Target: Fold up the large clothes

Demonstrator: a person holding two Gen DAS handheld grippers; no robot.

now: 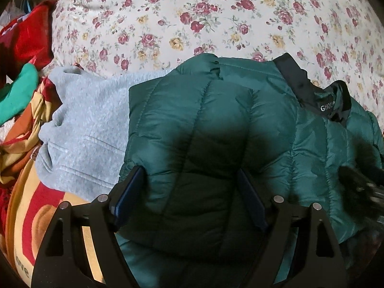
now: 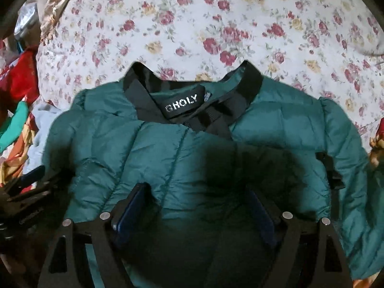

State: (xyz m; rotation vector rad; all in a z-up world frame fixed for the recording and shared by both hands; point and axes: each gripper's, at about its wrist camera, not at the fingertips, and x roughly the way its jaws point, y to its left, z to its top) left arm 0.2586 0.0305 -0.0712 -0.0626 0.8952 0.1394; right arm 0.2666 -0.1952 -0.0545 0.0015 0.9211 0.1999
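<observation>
1. Over the green jacket (image 1: pixel 216 124), the left gripper (image 1: pixel 189 180) tilts downward, fingers apart, gripping nothing.
2. Nearer its collar (image 2: pixel 192 100), the right gripper (image 2: pixel 199 199) tilts likewise, fingers apart.
3. Jacket lies on the flowered sheet (image 2: pixel 192 24).

Green jacket (image 2: pixel 192 158) on floral sheet (image 2: pixel 216 24); right claw (image 2: pixel 195 189) open above it.

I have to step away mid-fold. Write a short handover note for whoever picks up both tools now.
Left tool: open, empty, over the green puffer jacket, at its left side.
Right tool: open, empty, over the jacket just below the black collar.
Jacket lies on the floral bedsheet, collar away from you, partly over a grey sweater.
Done: parts of the jacket look folded in over the body.
Left: finish folding the jacket, then the grey sweater.
</observation>
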